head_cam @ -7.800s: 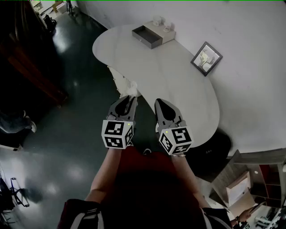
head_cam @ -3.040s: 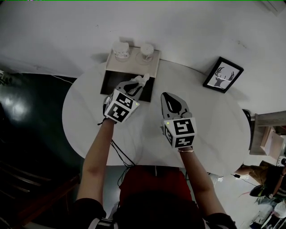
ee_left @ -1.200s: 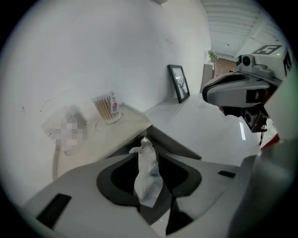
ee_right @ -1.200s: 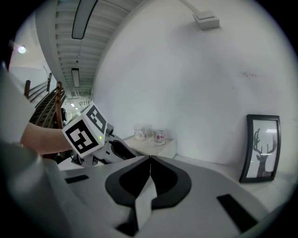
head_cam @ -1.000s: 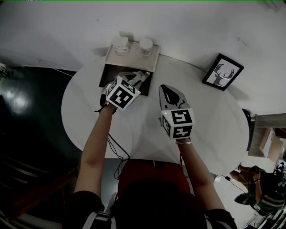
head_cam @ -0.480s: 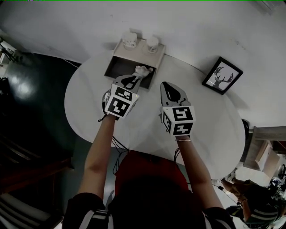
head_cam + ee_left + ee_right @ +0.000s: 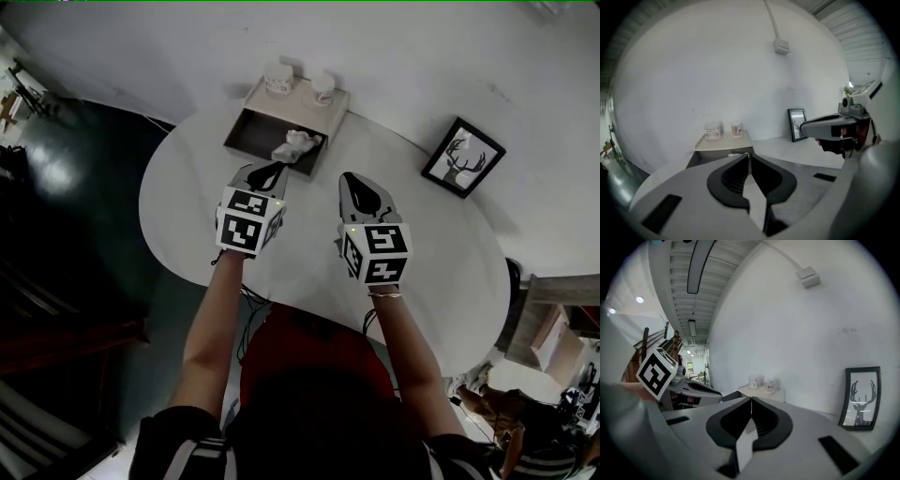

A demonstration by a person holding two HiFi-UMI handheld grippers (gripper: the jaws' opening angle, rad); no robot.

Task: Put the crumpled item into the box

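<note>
Grey jaws on your left tool (image 7: 266, 174) are closing, their tips drawn almost together with nothing between them. In the head view this tool sits just short of the near edge of the box (image 7: 246, 137) and points toward it. Your right tool (image 7: 363, 191) is beside it, a little apart, with its jaws pressed together and empty, as the right gripper view shows. Both tools are above the white surface (image 7: 441, 258), each with its marker cube toward you. The crumpled item (image 7: 296, 145), a white wad, lies inside the dark open box, toward the right end and close to the front wall, clear of both tools. From the left gripper view only a sliver of it peeks over the box's edge, just past the jaw tips. Behind the open compartment is a beige top carrying two small cups, one on the left (image 7: 277, 79) and one on the right (image 7: 323, 87), standing side by side near the wall. Well off to the right, a black picture frame (image 7: 457, 157) with an antlered deer print leans against the wall.
</note>
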